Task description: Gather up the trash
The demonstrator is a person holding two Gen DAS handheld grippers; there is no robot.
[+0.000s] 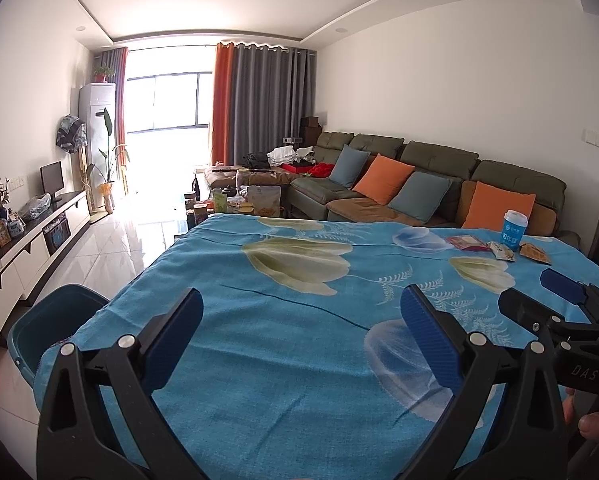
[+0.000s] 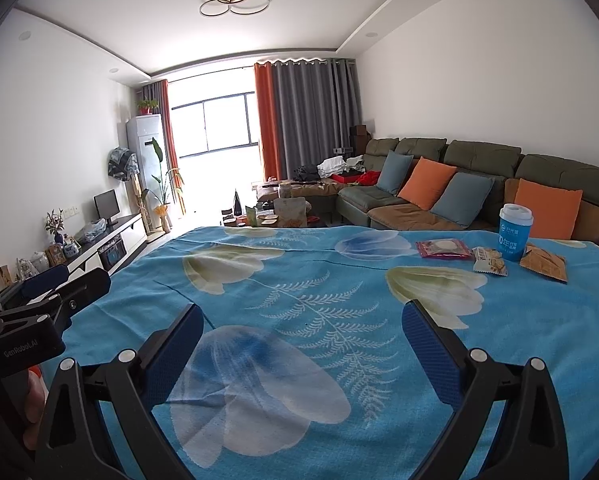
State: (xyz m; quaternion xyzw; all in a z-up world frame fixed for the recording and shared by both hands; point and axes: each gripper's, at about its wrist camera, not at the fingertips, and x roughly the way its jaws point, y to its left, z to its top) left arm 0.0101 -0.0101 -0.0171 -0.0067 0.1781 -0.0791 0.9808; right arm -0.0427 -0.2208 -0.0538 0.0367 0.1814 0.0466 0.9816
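Note:
The trash lies at the far right of a table under a blue floral cloth (image 2: pixel 259 280): a blue and white paper cup (image 2: pixel 514 236), a red wrapper (image 2: pixel 443 249), a small white snack packet (image 2: pixel 488 261) and an orange packet (image 2: pixel 545 262). The left wrist view shows the same cup (image 1: pixel 513 226) and red wrapper (image 1: pixel 467 243). A teal bin (image 1: pixel 47 320) stands on the floor by the table's left corner. My left gripper (image 1: pixel 301 304) hovers open over the near cloth, holding nothing. My right gripper (image 2: pixel 302 318) is open too, well short of the trash.
A green sofa (image 2: pixel 479 184) with orange and blue cushions runs behind the table on the right. A cluttered coffee table (image 1: pixel 235 204) stands beyond the far edge. A TV cabinet (image 1: pixel 31 240) lines the left wall. Each gripper shows at the other view's edge, held by a hand.

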